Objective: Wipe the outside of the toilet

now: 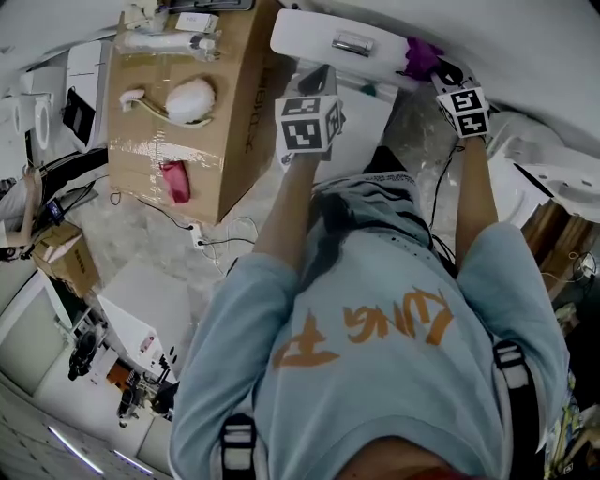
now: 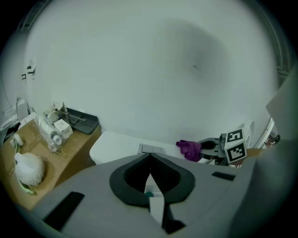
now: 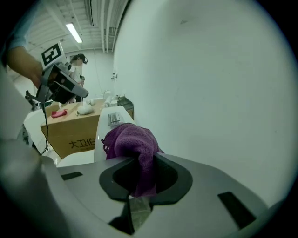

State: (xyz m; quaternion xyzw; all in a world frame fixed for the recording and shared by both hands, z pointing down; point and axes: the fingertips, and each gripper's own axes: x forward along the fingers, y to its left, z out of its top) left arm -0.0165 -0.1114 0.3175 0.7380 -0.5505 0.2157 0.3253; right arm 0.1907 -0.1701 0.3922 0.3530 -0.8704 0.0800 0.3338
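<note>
A cardboard box [image 1: 178,103] stands on the pale floor [image 1: 141,234]. On its top lie a fluffy white duster [image 1: 190,98], a red item [image 1: 175,180] and a small white carton [image 1: 194,21].

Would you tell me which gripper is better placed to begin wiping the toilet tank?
The right. The right gripper is shut on the purple cloth, at the end of the tank lid. The left gripper is shut and empty, so it has nothing to wipe with.
</note>
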